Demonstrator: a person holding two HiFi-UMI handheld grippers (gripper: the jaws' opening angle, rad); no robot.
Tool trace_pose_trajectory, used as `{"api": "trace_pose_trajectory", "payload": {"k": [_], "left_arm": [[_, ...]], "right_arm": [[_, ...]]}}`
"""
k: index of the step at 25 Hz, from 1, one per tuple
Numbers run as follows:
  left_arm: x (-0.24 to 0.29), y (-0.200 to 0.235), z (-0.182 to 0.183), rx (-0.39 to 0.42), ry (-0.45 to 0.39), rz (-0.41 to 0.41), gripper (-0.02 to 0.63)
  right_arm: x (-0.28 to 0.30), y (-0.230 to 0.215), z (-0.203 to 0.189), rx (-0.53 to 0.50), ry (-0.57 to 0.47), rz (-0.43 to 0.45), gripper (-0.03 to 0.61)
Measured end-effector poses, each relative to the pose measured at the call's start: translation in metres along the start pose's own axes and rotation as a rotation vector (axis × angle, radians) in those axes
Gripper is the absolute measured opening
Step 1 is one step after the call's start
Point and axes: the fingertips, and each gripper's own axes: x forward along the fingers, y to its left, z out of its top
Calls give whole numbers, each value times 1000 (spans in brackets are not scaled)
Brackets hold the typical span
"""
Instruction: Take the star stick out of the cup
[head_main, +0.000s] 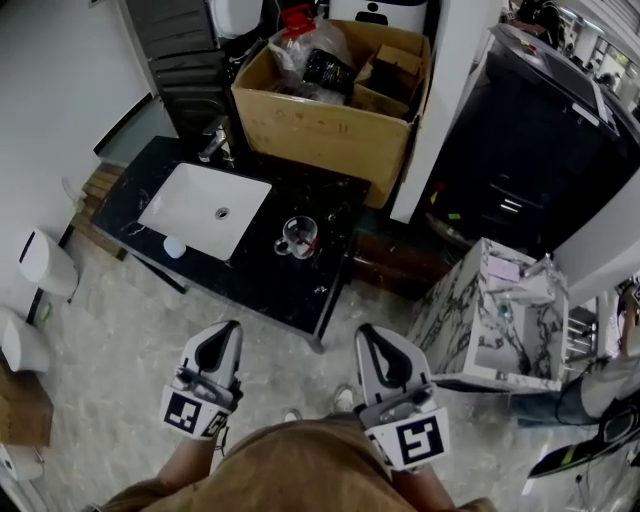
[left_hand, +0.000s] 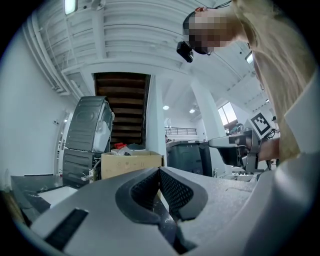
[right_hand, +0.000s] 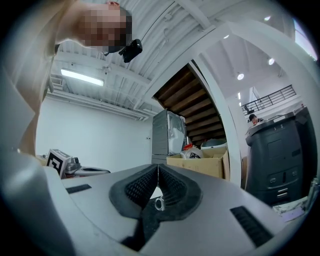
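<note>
A clear glass cup (head_main: 298, 237) stands on the black marble counter (head_main: 330, 255), right of the white sink basin (head_main: 205, 208). A small reddish thing, too small to make out as a star stick, shows inside it. My left gripper (head_main: 233, 324) and right gripper (head_main: 364, 330) hang side by side over the floor, short of the counter's near edge and pointing toward it. Both are shut with nothing between the jaws. In the right gripper view the cup (right_hand: 159, 203) shows small through the gap below the closed right gripper (right_hand: 158, 167). The left gripper (left_hand: 159, 171) shows only its closed tips.
A large cardboard box (head_main: 330, 110) full of items stands behind the counter, with a faucet (head_main: 213, 143) at the sink's back. A small white round object (head_main: 175, 247) lies at the sink's front. A white marble sink unit (head_main: 500, 320) sits on the floor at right.
</note>
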Motion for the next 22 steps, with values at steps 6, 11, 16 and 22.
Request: {"api": "trace_pose_trajectory", "payload": {"k": [6,11,16,22], "left_arm": [[5,5,-2,19,14,9,0],[17,11,-4,28,25,11,0],[26,18,-8,47,37,11,0],[34,18,-15,21,26,-21,9]], "right_arm": [[8,-4,-1,10,14,22,3],[11,-16,-6,17,19,9,3],[22,-18,-7,19,19,24,3],[32,-14,-6,28,17,49,3]]}}
